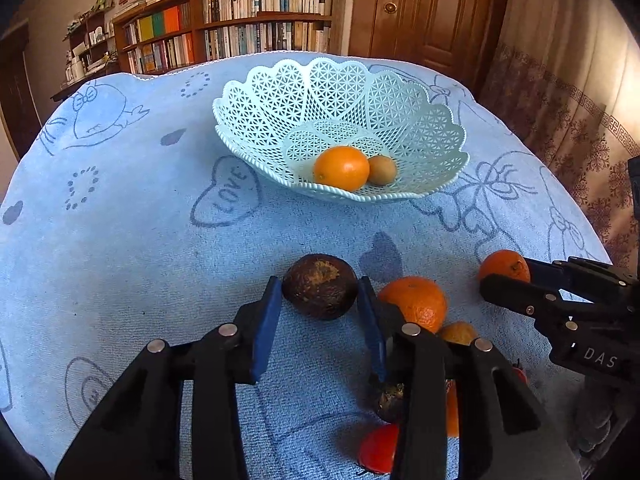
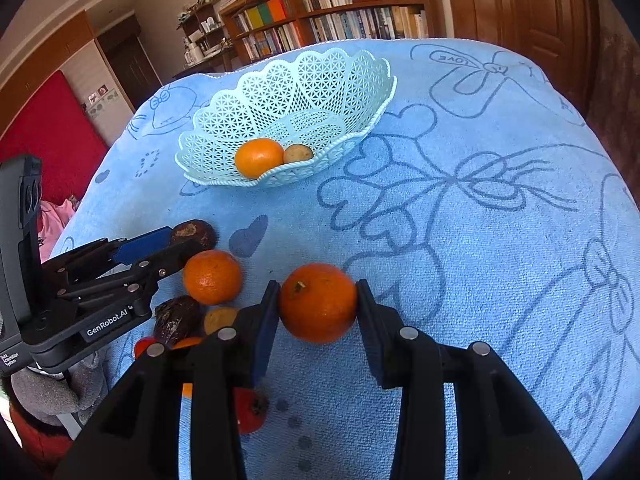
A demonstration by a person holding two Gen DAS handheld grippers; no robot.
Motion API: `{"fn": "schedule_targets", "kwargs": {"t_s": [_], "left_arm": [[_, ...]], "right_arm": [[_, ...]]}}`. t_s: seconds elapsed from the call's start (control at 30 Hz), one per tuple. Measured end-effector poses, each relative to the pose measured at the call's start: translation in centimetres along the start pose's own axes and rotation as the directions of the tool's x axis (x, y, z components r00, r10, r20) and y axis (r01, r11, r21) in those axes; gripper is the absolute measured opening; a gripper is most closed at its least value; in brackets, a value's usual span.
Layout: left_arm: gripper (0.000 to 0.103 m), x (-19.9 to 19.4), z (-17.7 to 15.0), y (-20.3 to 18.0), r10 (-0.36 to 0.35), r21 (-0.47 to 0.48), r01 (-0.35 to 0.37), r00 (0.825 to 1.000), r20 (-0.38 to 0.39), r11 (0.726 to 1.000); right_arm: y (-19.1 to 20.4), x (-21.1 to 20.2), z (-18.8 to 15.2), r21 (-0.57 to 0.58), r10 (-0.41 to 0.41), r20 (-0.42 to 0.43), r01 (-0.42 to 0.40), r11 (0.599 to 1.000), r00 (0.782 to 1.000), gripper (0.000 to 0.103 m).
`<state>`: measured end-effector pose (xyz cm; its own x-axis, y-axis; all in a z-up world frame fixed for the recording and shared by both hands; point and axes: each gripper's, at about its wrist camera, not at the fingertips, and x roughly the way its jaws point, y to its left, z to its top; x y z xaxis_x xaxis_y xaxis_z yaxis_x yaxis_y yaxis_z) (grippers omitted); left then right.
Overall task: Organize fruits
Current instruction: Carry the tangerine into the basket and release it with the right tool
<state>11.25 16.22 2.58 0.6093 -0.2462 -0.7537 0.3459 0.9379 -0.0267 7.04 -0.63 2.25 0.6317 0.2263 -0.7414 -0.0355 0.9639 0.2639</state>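
Basket [image 1: 448, 152]: pale lattice bowl on the blue-towelled surface [image 1: 140, 240]; held one orange [image 1: 341, 168] and one small brown fruit [image 1: 382, 169].

Left claw [image 1: 320, 292]: pads touching both sides of a dark fruit [image 1: 320, 286], apparently clamped on it; whether the fruit was lifted cannot be told. Its long axis ran across the claw. The basket lay straight ahead, beyond the fruit.

Right claw [image 2: 318, 304]: clenched on a second orange [image 2: 318, 302], well short of the basket, which lay ahead and to its left.

Loose stock, on the near side of the basket between the claws: another orange [image 2: 212, 277], a dark fruit [image 2: 178, 320], red fruits [image 2: 250, 410].

Judgement: both loads ready; the left claw seemed nearer the basket.
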Motion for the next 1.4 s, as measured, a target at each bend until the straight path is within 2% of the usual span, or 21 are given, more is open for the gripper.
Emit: {"fn": "schedule_targets", "kwargs": {"t_s": [0.17,0.33,0.43,0.53,0.7,0.83,1.07,1.3,1.33,1.4], "left_arm": [[0.036,-1.2,0.2,0.0,0.019,-0.001,-0.019,0.999,0.038,1.0],[0.035,-2.3,0.3,0.0,0.037,-0.002,-0.037,0.997,0.072,0.999],[0.035,-2.3,0.3,0.0,0.034,0.0,-0.034,0.997,0.065,0.999],[0.035,-2.0,0.3,0.0,0.026,0.0,-0.026,0.999,0.047,1.0],[0.037,-1.5,0.2,0.4,0.018,-0.01,-0.017,0.999,0.027,1.0],[0.049,-1.2,0.1,0.5,0.02,-0.017,-0.02,1.0,0.019,1.0],[0.049,-0.6,0.0,0.5,0.021,-0.015,-0.021,1.0,0.004,1.0],[0.049,-0.3,-0.2,0.5,0.016,-0.004,-0.016,1.0,-0.005,1.0],[0.047,-0.3,-0.1,0.4,0.02,-0.001,-0.02,1.0,0.0,1.0],[0.037,-0.6,-0.1,0.4,0.025,0.0,-0.025,1.0,0.011,1.0]], "right_arm": [[-0.1,-1.3,0.9,0.008,0.024,0.046,-0.024,1.0,0.999,0.038],[0.6,-2.3,3.2,-0.029,0.003,0.083,0.0,1.0,0.997,0.038],[1.2,-2.4,5.2,-0.054,-0.018,0.118,0.024,0.998,0.993,0.038],[1.2,-1.9,7.4,-0.033,-0.008,0.137,0.013,0.999,0.99,0.039],[0.8,0.5,9.8,0.0,-0.042,0.118,0.042,0.999,0.992,0.039],[0.2,2.1,10.3,0.026,-0.055,0.09,0.053,0.998,0.994,0.039],[-0.5,3.2,10.3,0.053,-0.055,0.078,0.051,0.997,0.995,0.039],[0.0,1.3,9.3,0.045,-0.06,0.139,0.054,0.998,0.989,0.043],[0.2,0.9,9.2,0.04,-0.056,0.15,0.051,0.998,0.987,0.044],[0.4,0.2,8.8,0.037,-0.048,0.166,0.042,0.998,0.985,0.047]]}}
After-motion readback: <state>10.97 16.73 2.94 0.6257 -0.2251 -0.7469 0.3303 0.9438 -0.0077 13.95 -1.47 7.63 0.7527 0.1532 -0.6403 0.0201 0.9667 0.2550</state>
